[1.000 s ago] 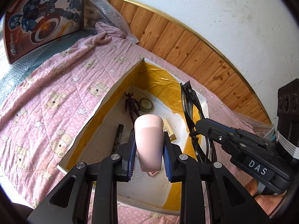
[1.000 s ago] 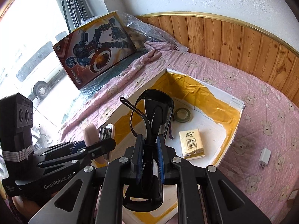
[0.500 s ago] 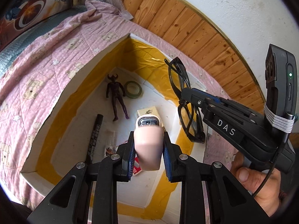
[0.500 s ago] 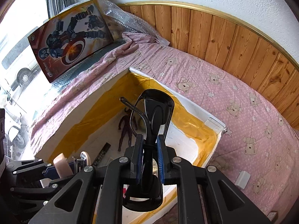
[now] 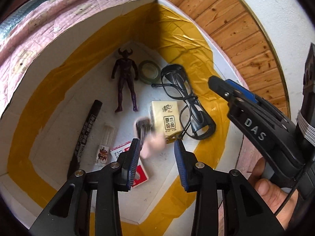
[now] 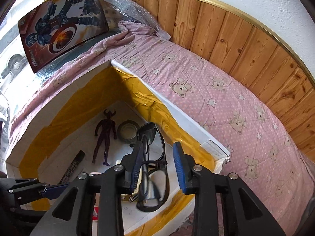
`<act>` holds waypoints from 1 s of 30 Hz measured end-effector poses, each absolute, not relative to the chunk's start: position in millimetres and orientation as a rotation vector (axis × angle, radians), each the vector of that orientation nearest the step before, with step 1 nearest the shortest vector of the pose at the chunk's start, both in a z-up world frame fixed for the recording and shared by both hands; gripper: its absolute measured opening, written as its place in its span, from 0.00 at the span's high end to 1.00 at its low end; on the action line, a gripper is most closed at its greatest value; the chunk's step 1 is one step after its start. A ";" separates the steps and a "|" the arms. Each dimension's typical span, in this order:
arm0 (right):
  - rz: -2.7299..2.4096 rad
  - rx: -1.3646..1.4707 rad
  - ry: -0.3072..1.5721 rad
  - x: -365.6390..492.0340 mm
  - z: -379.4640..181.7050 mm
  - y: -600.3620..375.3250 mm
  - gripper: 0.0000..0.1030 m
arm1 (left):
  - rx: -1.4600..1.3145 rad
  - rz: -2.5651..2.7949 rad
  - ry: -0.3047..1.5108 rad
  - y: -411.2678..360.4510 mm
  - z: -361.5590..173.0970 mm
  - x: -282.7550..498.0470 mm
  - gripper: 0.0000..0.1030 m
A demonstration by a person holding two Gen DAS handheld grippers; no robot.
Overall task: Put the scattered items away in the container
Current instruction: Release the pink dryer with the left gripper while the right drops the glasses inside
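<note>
A bed (image 6: 226,106) with a pink bear-print quilt runs along a wood-panelled wall, and on it sits the container, a white box (image 5: 82,25) taped yellow inside. Half a second ago each claw was clamped on an item above the box; now both are letting go. The left claw (image 5: 157,157) is opening, its pads clear of the pink clipper (image 5: 151,137), which blurs as it drops toward the tissue pack (image 5: 167,118). The right claw (image 6: 157,167) is opening too, and the black glasses (image 6: 155,169) hang loose between its jaws, off the right pad and close by the left one, over the box's right side. Already on the box floor lie a dark figure (image 5: 125,82), a tape roll (image 5: 149,72) and a pen (image 5: 86,131). By my judgement these 2 items count as tidied once they settle, freeing both claws for whatever is left.
</note>
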State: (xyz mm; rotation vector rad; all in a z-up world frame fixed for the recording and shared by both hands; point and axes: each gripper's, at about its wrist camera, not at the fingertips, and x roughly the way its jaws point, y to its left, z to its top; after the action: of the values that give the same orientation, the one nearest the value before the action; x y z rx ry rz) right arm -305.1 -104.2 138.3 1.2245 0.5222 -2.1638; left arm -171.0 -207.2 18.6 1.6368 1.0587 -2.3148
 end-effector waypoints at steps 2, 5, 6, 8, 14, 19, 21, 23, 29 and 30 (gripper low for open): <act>-2.154 1.227 0.457 -300.4 143.6 -96.1 0.64 | 1.630 -2.311 1.064 -210.3 20.6 -164.2 0.61; -2.145 1.229 0.386 -288.6 149.4 -85.4 0.55 | 1.627 -2.311 1.062 -211.7 25.2 -154.1 0.61; -2.138 1.235 0.352 -284.6 150.6 -81.2 0.54 | 1.623 -2.314 1.057 -210.7 27.5 -151.1 0.61; -2.111 1.254 0.271 -277.6 152.6 -72.7 0.52 | 1.613 -2.333 1.033 -207.1 34.1 -144.2 0.61; -2.076 1.251 0.163 -249.8 163.5 -53.3 0.49 | 1.526 -2.439 0.809 -189.6 63.0 -119.4 0.61; -2.072 1.200 0.133 -219.7 178.7 -33.4 0.44 | 1.421 -2.520 0.554 -170.4 87.1 -96.5 0.61; -2.071 1.179 0.130 -206.4 183.9 -24.6 0.44 | 1.397 -2.535 0.499 -164.4 93.8 -87.5 0.61; -2.073 1.154 0.131 -192.6 188.7 -15.2 0.44 | 1.379 -2.554 0.462 -158.3 100.0 -78.3 0.61; -2.070 1.071 0.137 -146.0 201.7 13.4 0.44 | 1.318 -2.600 0.398 -138.0 116.7 -47.8 0.61; -2.069 1.058 0.132 -138.2 202.8 19.0 0.43 | 1.311 -2.615 0.398 -134.0 118.6 -42.7 0.61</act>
State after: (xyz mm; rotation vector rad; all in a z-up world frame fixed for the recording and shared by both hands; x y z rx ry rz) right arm -138.2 19.0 202.8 1.0578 0.1323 -2.0689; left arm -42.7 -134.0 118.6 1.3109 0.3979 -2.6151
